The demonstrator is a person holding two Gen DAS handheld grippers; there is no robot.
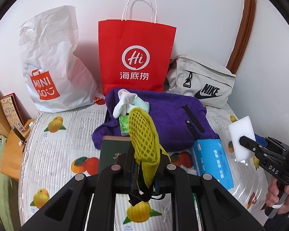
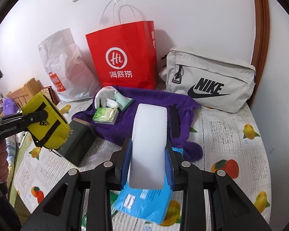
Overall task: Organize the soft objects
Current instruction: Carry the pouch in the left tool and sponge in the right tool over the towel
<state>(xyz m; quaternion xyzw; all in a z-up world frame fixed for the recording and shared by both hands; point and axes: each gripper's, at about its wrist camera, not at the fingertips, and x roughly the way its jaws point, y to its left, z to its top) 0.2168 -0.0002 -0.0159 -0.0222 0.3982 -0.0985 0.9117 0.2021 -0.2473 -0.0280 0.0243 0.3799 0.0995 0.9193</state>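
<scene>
My left gripper (image 1: 144, 165) is shut on a yellow mesh pouch (image 1: 142, 134) and holds it above the table; the pouch also shows in the right wrist view (image 2: 48, 123). My right gripper (image 2: 147, 154) is shut on a white sponge block (image 2: 149, 134), also seen in the left wrist view (image 1: 241, 136). A purple cloth (image 1: 173, 119) lies mid-table with white socks (image 1: 125, 102), a mint sock (image 2: 123, 99) and a green tissue pack (image 2: 106, 115) on it.
A red paper bag (image 1: 134, 57), a white Miniso plastic bag (image 1: 48, 67) and a grey Nike bag (image 1: 202, 82) stand against the wall. A dark green box (image 2: 77, 142) and a blue pack (image 1: 213, 157) lie on the fruit-print tablecloth (image 1: 57, 144).
</scene>
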